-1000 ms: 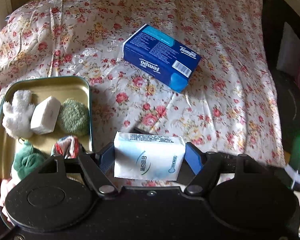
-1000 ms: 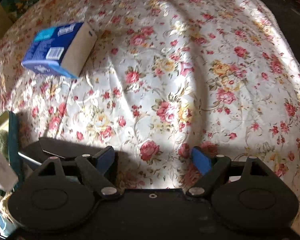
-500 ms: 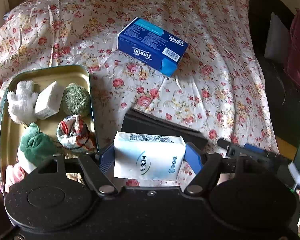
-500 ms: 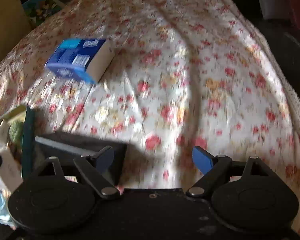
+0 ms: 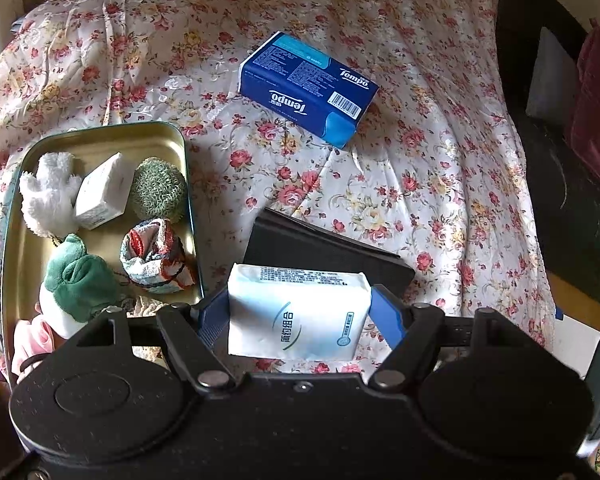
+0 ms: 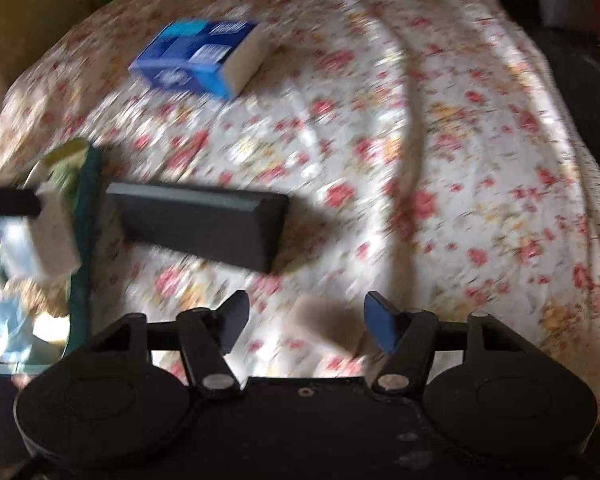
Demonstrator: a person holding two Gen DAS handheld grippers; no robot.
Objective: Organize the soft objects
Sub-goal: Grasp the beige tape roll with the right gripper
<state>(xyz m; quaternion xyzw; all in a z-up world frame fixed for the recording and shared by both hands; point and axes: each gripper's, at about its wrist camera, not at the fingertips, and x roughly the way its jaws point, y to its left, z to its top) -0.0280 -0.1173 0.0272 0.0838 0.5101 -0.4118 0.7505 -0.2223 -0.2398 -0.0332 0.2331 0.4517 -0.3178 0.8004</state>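
**White tissue pack held beside the tin tray**

Taking the tin tray [image 5: 182, 142] as the landmark: inside it, from left to right, lie a white fluffy toy [image 5: 48, 192], a small white block [image 5: 104, 192] and a green scrubber ball [image 5: 158, 190]. Nearer the camera sit a green plush [image 5: 80, 280] and a striped cloth bundle [image 5: 154, 256].

Just right of the tray, the left gripper [image 5: 298, 316] pinches a white tissue pack [image 5: 296, 316], its blue pads pressing on both ends. A black case [image 5: 320, 248] lies flat just right of the tray. Further right and beyond it rests a blue Tempo tissue pack [image 5: 308, 88] on the floral cloth [image 5: 420, 184].

Well right of the tray, the right gripper [image 6: 304, 320] is closing, with nothing between its fingers.
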